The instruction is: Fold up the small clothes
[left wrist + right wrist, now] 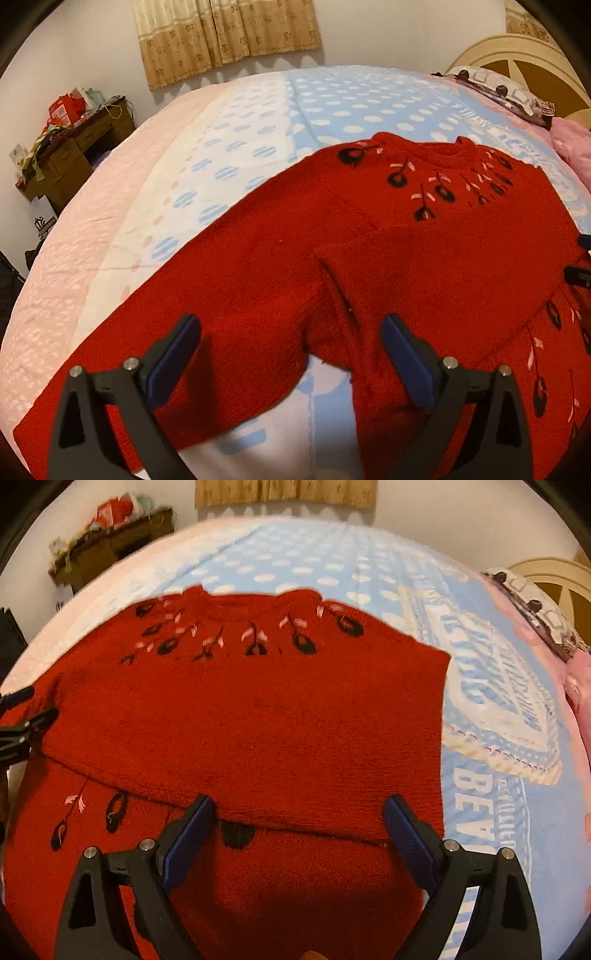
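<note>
The left gripper [290,363] hangs over the red sweater [369,266] with its jaws spread wide and nothing between the blue pads [173,360]; below the gap lie the sweater's armpit and a patch of the blanket. The right gripper [299,842] is also released, jaws wide apart above a folded edge of the sweater [258,720], the pads [406,834] clear of the knit as far as can be seen. The sweater lies spread on the bed's blue dotted blanket [351,99], neckline away from the cameras, one sleeve [166,314] stretched out to the left, with black and pink flowers stitched on it. In the right wrist view the blanket [491,716] carries white lettering; only "BEA" can be read, the rest being too blurred.
</note>
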Motion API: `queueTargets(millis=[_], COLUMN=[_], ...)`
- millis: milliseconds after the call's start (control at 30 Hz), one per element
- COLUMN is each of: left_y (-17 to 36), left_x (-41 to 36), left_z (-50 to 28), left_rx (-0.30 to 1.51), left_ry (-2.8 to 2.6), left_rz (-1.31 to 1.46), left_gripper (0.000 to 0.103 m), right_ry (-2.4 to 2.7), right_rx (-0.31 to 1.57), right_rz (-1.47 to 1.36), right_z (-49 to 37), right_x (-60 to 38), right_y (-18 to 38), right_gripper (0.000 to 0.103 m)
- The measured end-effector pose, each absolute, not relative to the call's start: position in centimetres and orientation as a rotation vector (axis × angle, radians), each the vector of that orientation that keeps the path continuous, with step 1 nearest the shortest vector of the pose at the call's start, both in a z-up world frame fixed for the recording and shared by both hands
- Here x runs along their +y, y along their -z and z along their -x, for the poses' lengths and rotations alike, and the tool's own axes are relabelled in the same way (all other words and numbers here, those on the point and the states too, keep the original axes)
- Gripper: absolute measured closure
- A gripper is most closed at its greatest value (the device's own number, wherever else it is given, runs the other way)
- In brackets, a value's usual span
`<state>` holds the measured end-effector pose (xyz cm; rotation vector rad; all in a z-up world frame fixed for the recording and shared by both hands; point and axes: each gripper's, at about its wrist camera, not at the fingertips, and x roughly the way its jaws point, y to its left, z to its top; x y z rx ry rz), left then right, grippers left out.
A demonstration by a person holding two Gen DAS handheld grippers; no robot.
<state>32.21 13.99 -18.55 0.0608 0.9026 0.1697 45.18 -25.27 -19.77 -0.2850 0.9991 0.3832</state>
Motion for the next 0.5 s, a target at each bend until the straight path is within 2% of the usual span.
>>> queueTargets(millis=[300,500], left_y=[17.3,14.6], left_x=[16.5,18.9], left_z=[-29.4,-23.2], left_rx=[0.861,0.77], left_ry=[-0.221,-0.277], left_rz=[-0.005,0.001], left_gripper=[0.0,0.0], right_ry=[-0.393,-0.428], right_rx=[0.996,0.99], right_rz=[0.351,0.334], right_z=[-43.2,-40.0], right_x=[-24.7,-24.8], right_y=[19.7,18.0], right_gripper=[0.01,0.01])
